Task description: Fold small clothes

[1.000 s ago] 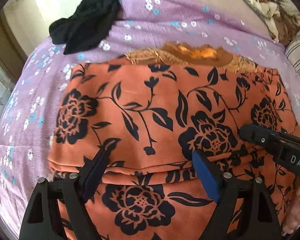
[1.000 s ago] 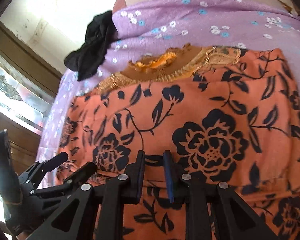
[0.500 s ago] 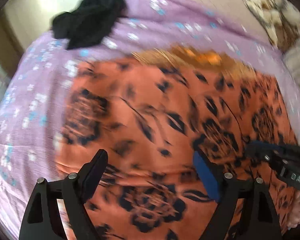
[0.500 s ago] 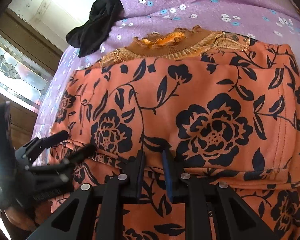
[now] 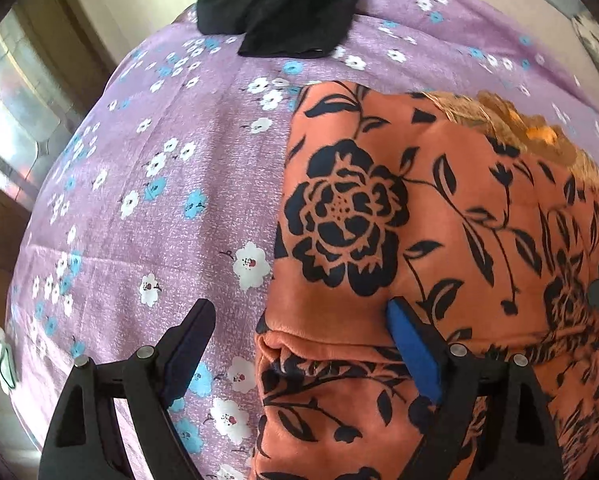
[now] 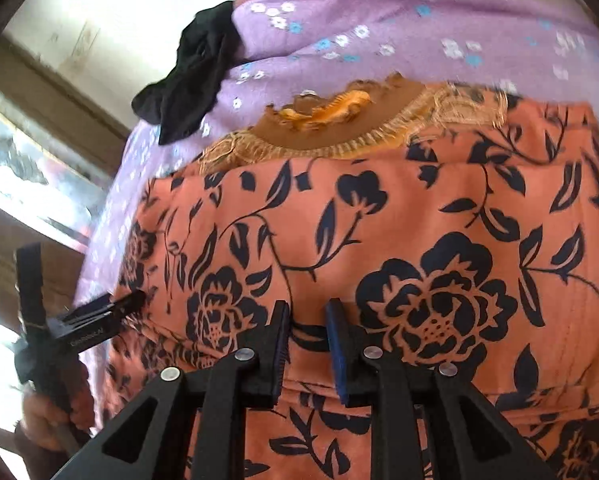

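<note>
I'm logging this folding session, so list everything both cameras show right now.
Orange garment: one, orange with black flowers, lying flat on the bedsheet, a fold along its near edge.
Brown cloth: one, brown with gold fringe, peeking out past the garment's far edge.
Black garment: one, black, bunched at the bedsheet's far edge.
Bedsheet: one, purple with white and blue flowers, under everything.
Left gripper: black, blue pads, open across the orange garment's left edge.
Right gripper: black, jaws narrowly apart at the garment's near fold; grip unclear.
</note>
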{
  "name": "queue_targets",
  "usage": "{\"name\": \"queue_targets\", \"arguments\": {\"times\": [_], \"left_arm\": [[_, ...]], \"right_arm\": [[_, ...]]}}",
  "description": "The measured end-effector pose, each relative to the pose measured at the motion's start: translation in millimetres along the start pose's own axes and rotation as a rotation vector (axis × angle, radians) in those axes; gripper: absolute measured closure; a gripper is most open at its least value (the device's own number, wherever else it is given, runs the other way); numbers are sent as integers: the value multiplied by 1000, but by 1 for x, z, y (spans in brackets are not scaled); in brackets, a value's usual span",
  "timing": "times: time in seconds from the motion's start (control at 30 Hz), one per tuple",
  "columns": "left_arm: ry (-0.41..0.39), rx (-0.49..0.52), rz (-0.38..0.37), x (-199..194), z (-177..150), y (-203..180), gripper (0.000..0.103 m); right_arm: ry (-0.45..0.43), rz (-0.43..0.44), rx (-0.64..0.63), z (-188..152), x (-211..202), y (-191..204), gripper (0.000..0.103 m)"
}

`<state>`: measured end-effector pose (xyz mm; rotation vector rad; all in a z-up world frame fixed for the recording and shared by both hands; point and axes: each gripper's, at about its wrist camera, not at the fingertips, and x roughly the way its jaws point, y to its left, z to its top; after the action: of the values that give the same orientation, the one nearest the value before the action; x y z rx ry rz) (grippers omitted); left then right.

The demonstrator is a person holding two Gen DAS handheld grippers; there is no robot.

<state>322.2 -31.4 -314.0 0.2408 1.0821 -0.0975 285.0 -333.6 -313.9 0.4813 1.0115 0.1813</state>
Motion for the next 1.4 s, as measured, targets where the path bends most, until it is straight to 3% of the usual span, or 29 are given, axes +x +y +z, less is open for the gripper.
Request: {"name": "queue_targets", "arguments": {"times": [0.1, 0.2, 0.43, 0.6, 0.7, 0.8, 0.97, 1.03, 1.13, 1.23, 1.4], "left_arm": [[15, -11, -50, 2, -4, 4, 15], [44, -80, -125, 3, -1, 18, 15], [49, -85, -138, 2, -4, 24, 14], [67, -90, -183, 7, -2, 33, 14], [72, -87, -199, 9, -1, 42, 14], [77, -92, -211, 10, 1, 51, 14], [79, -94, -211, 11, 1, 57, 14], [80, -88, -206, 13, 2, 58, 14], [83, -87, -208, 14, 4, 61, 14], [77, -106, -193, 14, 9, 60, 14], [39, -76, -110, 13, 13, 58, 14]], "right_arm": [[11, 5, -32, -2, -3, 9, 81], [-34, -11, -43, 3, -8, 18, 81], [-49, -108, -31, 35, 27, 28, 81], [-94, -131, 27, 67, 34, 33, 81], [-86, -29, 2, 79, 37, 62, 81], [-62, 20, -66, 81, 54, 100, 81], [5, 11, -36, 82, 104, 121, 80], [-12, 2, -4, 86, 116, 115, 82], [-38, 36, 49, 93, 112, 104, 83], [-60, 12, 48, 88, 94, 99, 82], [-90, -15, 42, 62, 47, 70, 82]]}}
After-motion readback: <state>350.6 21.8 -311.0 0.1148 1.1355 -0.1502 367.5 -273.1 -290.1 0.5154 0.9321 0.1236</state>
